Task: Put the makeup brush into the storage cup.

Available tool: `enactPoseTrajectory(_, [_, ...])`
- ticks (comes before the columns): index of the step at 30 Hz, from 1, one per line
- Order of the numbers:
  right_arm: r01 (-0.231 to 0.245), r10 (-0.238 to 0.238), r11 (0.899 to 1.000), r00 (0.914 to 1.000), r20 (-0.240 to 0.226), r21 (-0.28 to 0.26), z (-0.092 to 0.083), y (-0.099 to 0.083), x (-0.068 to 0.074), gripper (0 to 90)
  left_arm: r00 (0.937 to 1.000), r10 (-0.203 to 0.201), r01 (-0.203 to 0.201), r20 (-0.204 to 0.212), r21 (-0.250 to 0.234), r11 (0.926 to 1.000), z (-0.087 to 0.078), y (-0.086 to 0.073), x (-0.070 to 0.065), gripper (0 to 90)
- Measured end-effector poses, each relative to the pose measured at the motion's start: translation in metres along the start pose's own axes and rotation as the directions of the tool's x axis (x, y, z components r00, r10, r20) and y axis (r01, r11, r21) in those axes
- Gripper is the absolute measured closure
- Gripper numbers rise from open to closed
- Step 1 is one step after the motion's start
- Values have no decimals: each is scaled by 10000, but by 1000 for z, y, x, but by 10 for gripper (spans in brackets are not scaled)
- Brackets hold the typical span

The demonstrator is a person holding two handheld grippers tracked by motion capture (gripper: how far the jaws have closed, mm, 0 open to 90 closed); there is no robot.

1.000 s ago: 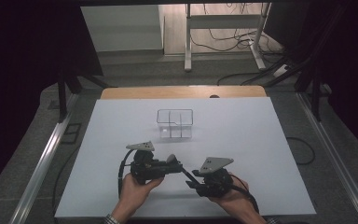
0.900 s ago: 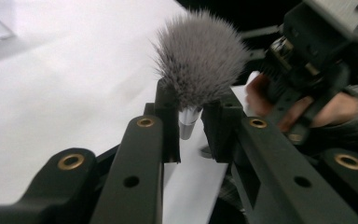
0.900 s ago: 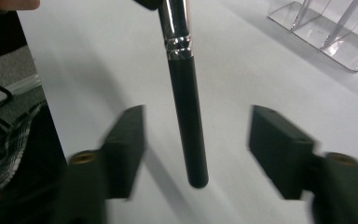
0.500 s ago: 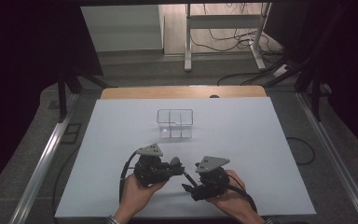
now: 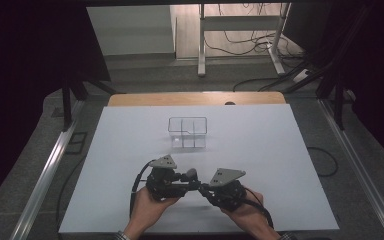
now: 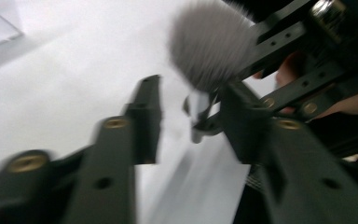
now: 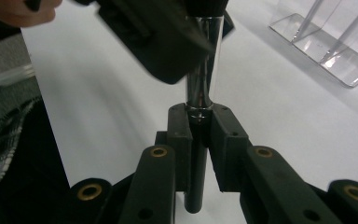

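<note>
- One brush (image 7: pixel 204 70) formed the centre of the scene: a makeup brush with a dark handle, a silver ferrule and a soft grey head (image 6: pixel 209 44), held just above the table (image 5: pixel 280 150) near its front edge, between the two grippers.
- Right gripper (image 7: pixel 199 123): jaws clamped on the dark handle just below the ferrule, having just closed on it; the handle ran down between the pads and out beneath them.
- Left gripper (image 6: pixel 193 116): jaws apart, having just opened; the ferrule lay in the gap beside the right-hand pad, with no pad seen pressing on it, though blur left contact uncertain.
- In the high view the left gripper (image 5: pixel 167 180) and right gripper (image 5: pixel 225 190) met tip to tip, the grey head (image 5: pixel 192 173) between them.
- Each gripper was borne by a hand (image 5: pixel 147 210) entering from the bottom edge; grey three-cornered plates topped both tools.
- Beyond the grippers, well apart from them, a clear box (image 5: pixel 187 132) with inner dividers stood upright near the table's middle; the right gripper view showed its corner (image 7: pixel 326 46).
- A wooden strip (image 5: pixel 195 98) bordered the table's far edge.
</note>
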State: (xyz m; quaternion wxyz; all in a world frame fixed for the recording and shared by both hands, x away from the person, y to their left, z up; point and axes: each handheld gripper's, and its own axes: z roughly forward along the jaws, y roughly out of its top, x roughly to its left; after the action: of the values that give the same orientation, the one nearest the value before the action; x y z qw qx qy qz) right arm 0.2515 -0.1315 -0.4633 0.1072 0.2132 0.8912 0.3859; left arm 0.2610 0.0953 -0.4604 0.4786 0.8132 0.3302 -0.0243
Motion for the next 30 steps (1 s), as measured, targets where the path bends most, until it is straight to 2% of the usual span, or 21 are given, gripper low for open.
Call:
enactPoseTrajectory(2, [-77, 76, 10000, 10000, -49, -32, -1, 0, -2, 783, 9999, 38, -38, -100, -44, 10000, -1, 0, 0, 437])
enactPoseTrajectory(3, [-178, 177, 9998, 9998, -110, -93, -2, -1, -4, 782, 9998, 98, -100, -200, -76, 9999, -1, 0, 0, 437])
enactPoseTrajectory(4, [-331, 328, 9993, 9992, -210, -163, -4, -1, -7, 783, 9984, 326, -329, -452, -48, 9994, -2, -1, 0, 365])
enactPoseTrajectory(5, [-366, 361, 9991, 9990, -247, -192, -5, -1, -9, 783, 9973, 446, -446, -580, 16, 9990, -2, -1, 0, 331])
enactPoseTrajectory(6, [-366, 361, 9991, 9990, -247, -192, -5, -1, -9, 783, 9973, 446, -446, -580, 16, 9990, -2, -1, 0, 303])
enactPoseTrajectory(7, [-422, 417, 9989, 9988, -266, -206, -5, -2, -10, 783, 9943, 696, -683, -810, 190, 9975, -2, -3, 0, 283])
enactPoseTrajectory(9, [-432, 427, 9988, 9987, -267, -216, -6, -2, -10, 783, 9930, 785, -763, -882, 284, 9967, -2, -3, 0, 259])
enactPoseTrajectory(10, [-427, 421, 9988, 9988, -248, -243, -6, -2, -10, 783, 9885, 993, -945, -1142, 469, 9944, -2, -5, -1, 210])
enactPoseTrajectory(11, [-402, 396, 9989, 9990, -218, -243, -6, -2, -10, 783, 9885, 993, -945, -1142, 469, 9944, -2, -5, -1, 185])
enactPoseTrajectory(13, [-438, 433, 9987, 9989, -206, -274, -7, -3, -11, 783, 9843, 1174, -1091, -1318, 683, 9917, -2, -6, -1, 145])
enactPoseTrajectory(14, [-442, 435, 9986, 9988, -229, -287, -7, -3, -12, 782, 9789, 1354, -1230, -1532, 877, 9885, -2, -9, -2, 132])
enactPoseTrajectory(19, [-479, 470, 9980, 9987, -217, -402, -10, -4, -15, 782, 9756, 1397, -1230, -1691, 1056, 9868, -5, -12, 0, 95])
enactPoseTrajectory(24, [-693, 680, 9961, 9974, -257, -537, -14, -5, -20, 782, 9770, 1229, -1052, -1744, 1078, 9886, -12, -16, 5, 54])
enactPoseTrajectory(30, [-1005, 992, 9922, 9948, -212, -732, -18, -7, -27, 782, 9725, 1155, -926, -2023, 1193, 9885, -23, -22, 10, 43])
